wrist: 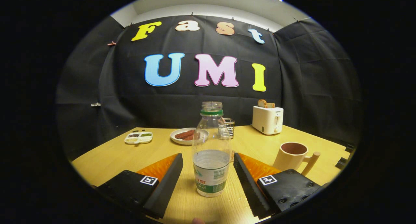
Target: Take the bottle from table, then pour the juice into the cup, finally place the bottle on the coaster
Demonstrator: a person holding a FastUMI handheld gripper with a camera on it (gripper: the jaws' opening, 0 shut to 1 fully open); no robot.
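1. Straddling the bottle [211, 152], the claw [208, 178] stood with its fingers apart, one on each side of the lower body, with a gap of table showing on both sides, so nothing was clamped yet.
2. The bottle stood upright on the table [107, 159] between the fingers, cap off, about half full of clear liquid, so a tilt or knock during the grab would likely have spilled it.
3. The step in hand looked to be the grasp; closing evenly on the labelled lower part, with the bottle centred between the pads, seemed the safest way.
4. A firm but gentle squeeze was probably called for, since the thin plastic could buckle and push liquid upward.
5. The cup [291, 155] stood ahead and to the right of the right finger, near it, its mouth open upward and its handle turned right.
6. A plate [185, 136] and a toaster [267, 119] sat well beyond the fingers; I could not make out the coaster.
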